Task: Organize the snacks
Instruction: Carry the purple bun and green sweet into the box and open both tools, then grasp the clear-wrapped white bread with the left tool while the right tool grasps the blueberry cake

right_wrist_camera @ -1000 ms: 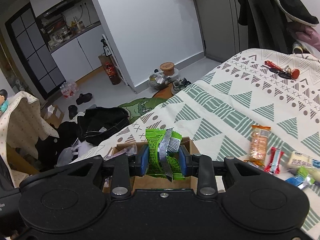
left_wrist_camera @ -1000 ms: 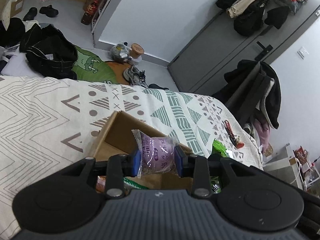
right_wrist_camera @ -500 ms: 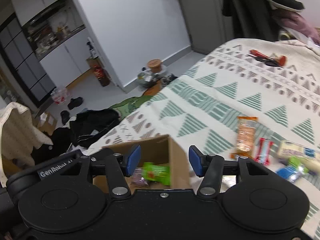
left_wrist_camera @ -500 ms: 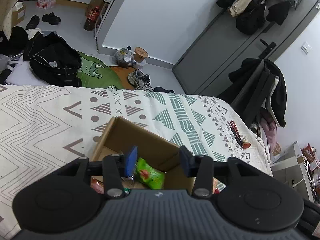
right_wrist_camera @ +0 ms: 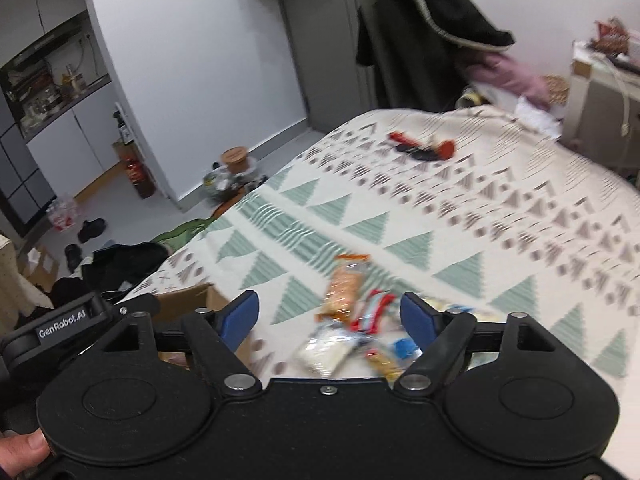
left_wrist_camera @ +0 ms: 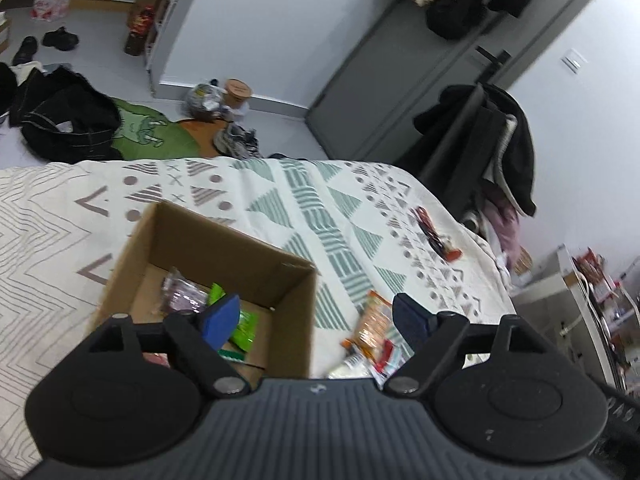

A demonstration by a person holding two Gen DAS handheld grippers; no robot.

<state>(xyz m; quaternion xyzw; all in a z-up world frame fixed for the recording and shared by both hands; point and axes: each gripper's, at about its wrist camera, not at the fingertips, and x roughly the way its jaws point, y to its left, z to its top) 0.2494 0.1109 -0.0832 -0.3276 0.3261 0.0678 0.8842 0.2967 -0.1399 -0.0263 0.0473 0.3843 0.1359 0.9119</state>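
Patterned cream bedding with green triangles [left_wrist_camera: 320, 216] covers the bed. Toward its near left sits an open brown cardboard box [left_wrist_camera: 224, 256] holding a purple packet [left_wrist_camera: 184, 296] and green packets [left_wrist_camera: 244, 326]. Right of the box lies a loose pile of snacks; its long orange wrapper [right_wrist_camera: 344, 288] points lengthwise toward the far side. Both the left claw [left_wrist_camera: 316, 320] and right claw [right_wrist_camera: 328, 316] gape wide, empty.
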